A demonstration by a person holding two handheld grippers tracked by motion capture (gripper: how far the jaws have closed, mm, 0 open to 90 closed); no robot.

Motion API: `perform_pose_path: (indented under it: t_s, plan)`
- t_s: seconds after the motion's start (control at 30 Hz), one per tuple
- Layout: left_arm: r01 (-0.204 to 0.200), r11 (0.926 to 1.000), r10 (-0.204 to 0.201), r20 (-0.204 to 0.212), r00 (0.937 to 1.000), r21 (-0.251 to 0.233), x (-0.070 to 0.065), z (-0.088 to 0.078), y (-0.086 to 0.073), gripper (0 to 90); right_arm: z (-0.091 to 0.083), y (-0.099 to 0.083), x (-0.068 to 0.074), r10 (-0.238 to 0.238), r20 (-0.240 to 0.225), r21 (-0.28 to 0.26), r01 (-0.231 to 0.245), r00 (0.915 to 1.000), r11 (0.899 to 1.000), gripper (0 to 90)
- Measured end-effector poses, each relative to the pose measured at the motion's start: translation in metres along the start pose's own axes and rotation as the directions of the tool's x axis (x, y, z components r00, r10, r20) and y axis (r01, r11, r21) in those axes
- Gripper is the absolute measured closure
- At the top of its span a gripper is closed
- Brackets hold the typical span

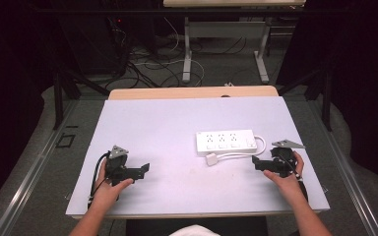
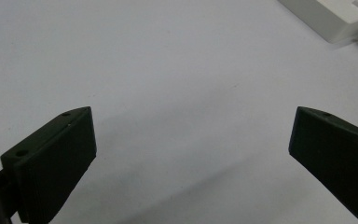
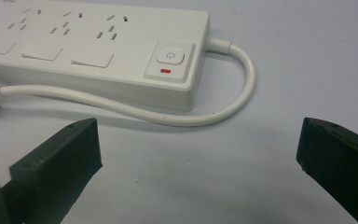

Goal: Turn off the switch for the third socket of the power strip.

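Observation:
A white power strip (image 1: 225, 141) lies on the white table top (image 1: 177, 123), right of centre. Its power button (image 3: 169, 58) with a red mark sits at the end where the white cable (image 3: 242, 84) leaves and loops back along its front to the white plug (image 1: 211, 158). My right gripper (image 1: 256, 163) rests on the table just right of the plug, open, jaws pointing left, nothing between them (image 3: 198, 154). My left gripper (image 1: 145, 168) lies at the front left, open and empty (image 2: 191, 149), well apart from the strip, whose corner (image 2: 335, 18) shows far off.
The table's wooden back edge (image 1: 192, 92) borders a floor with cables (image 1: 147, 64) and the legs of another desk (image 1: 187, 49). Bare table surface lies between the two grippers and behind the strip.

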State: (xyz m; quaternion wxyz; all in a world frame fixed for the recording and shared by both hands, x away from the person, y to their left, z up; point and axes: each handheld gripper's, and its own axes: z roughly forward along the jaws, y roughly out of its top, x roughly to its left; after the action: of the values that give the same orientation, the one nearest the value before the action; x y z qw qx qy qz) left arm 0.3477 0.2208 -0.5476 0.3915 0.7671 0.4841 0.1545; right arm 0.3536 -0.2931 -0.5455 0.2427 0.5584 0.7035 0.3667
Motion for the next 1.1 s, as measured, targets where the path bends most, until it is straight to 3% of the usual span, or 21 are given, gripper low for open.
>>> perform_pose_path:
  t_s: [0.4, 0.77, 0.97, 1.1]
  plan:
    - [0.004, 0.9992, -0.005, -0.028, 0.9996, -0.04, -0.004, -0.002, 0.0, 0.9, -0.008, 0.002, 0.01, -0.025, -0.002, -0.018, 0.025, 0.9997, 1.0, 0.0]
    - [-0.011, 0.9996, 0.01, -0.038, 0.9992, -0.025, -0.004, -0.004, 0.0, 1.8, -0.013, 0.008, 0.018, -0.046, -0.01, -0.035, 0.045, 0.9989, 0.998, 0.0]
    - [0.012, 0.9996, -0.013, -0.042, 0.999, -0.027, -0.005, -0.004, 0.0, 1.9, -0.014, 0.012, 0.021, -0.052, -0.019, -0.032, 0.051, 0.9985, 0.998, 0.0]
    - [0.003, 0.9996, -0.004, -0.038, 0.9993, -0.026, -0.005, -0.004, -0.001, 1.9, -0.015, 0.015, 0.024, -0.067, -0.019, -0.031, 0.066, 0.9976, 0.997, 0.0]
